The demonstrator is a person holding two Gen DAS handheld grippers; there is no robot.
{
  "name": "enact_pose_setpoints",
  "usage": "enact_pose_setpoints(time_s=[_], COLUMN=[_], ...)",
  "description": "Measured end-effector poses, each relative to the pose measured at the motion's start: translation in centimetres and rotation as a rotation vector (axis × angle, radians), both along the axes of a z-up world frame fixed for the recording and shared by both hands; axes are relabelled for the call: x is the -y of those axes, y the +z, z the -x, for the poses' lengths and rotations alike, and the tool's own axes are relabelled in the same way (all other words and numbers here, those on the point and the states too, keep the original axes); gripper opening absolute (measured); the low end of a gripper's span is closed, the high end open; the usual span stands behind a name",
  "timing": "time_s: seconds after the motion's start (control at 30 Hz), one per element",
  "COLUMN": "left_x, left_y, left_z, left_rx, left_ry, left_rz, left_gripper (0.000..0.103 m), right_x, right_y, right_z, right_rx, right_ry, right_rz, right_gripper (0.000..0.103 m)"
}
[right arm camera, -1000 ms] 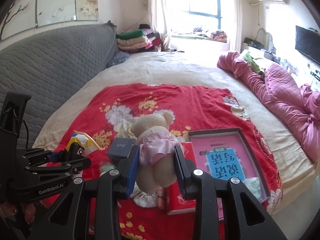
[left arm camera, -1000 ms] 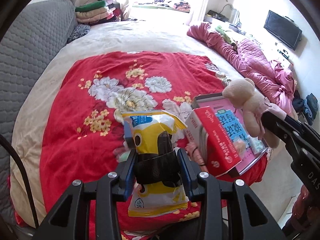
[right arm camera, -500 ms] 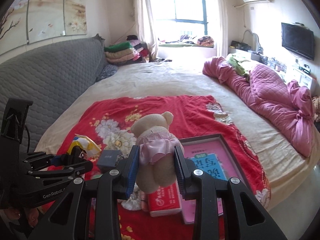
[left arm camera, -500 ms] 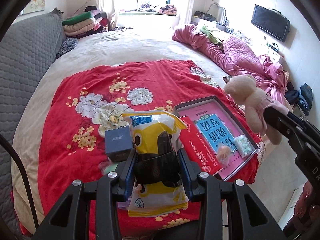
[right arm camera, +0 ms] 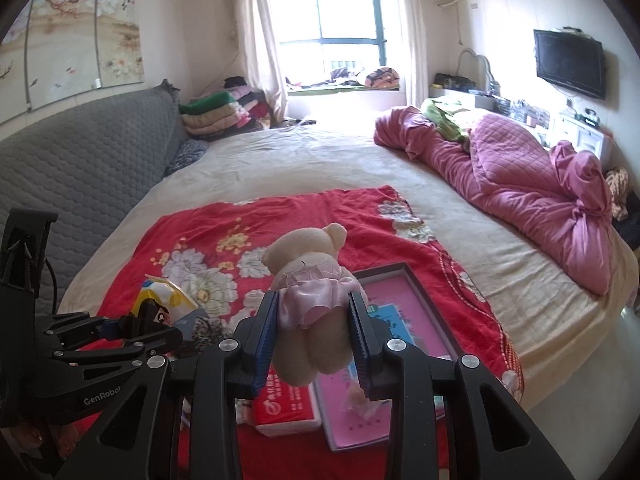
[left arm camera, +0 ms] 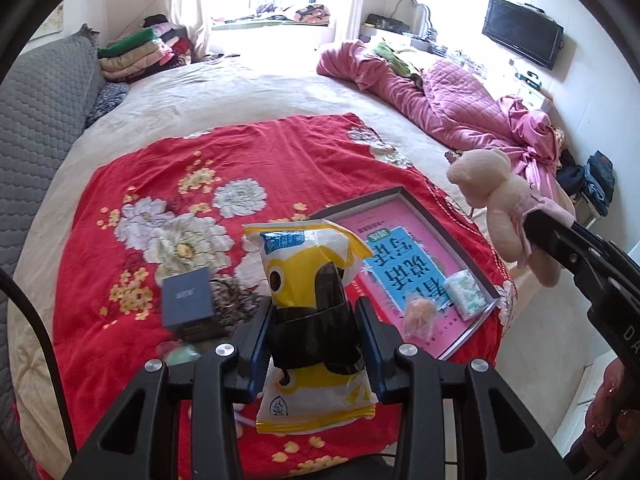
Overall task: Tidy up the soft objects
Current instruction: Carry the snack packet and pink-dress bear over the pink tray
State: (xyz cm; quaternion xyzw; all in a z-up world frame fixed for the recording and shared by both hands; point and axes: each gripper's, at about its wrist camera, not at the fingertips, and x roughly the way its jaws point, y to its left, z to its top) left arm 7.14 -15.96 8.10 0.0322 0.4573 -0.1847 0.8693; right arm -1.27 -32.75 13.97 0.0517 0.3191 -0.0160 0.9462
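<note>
Left hand-held gripper (left arm camera: 316,344) pinches the yellow snack bag (left arm camera: 312,316); right hand-held gripper (right arm camera: 314,340) clamps the teddy bear (right arm camera: 312,304), its face hidden.

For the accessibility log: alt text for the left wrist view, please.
The left gripper clamps a yellow snack bag above a red floral blanket; beside it, the right gripper holds a teddy bear over a pink tray.

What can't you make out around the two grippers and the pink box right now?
- Snack bag in left gripper: middle print hidden by black band, left wrist view.
- Teddy bear in right gripper: face turned away, right wrist view.
- Small items in pink box: too blurred to identify.
</note>
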Motion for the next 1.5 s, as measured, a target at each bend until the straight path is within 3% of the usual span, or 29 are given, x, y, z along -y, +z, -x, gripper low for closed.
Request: enact_pose_setpoints(time_s=[0.9,1.5], left_x=[13.1,16.9], left_y=[-9.2,-13.5], left_z=[-2.8,-6.8], left_rx=[-0.135,-0.274], left_ry=[-0.175,-0.215], left_rz=[-0.078,-0.189], left_gripper=[0.040,0.041], right_x=[13.1,11.7], right_y=[-8.8,-14.7], right_z=[-0.4,-2.1], right_rx=[-0.131,-0.237], right_ry=[-0.218,-0.172], right_rz=[-0.069,-0.079], right_gripper=[0.035,0.035])
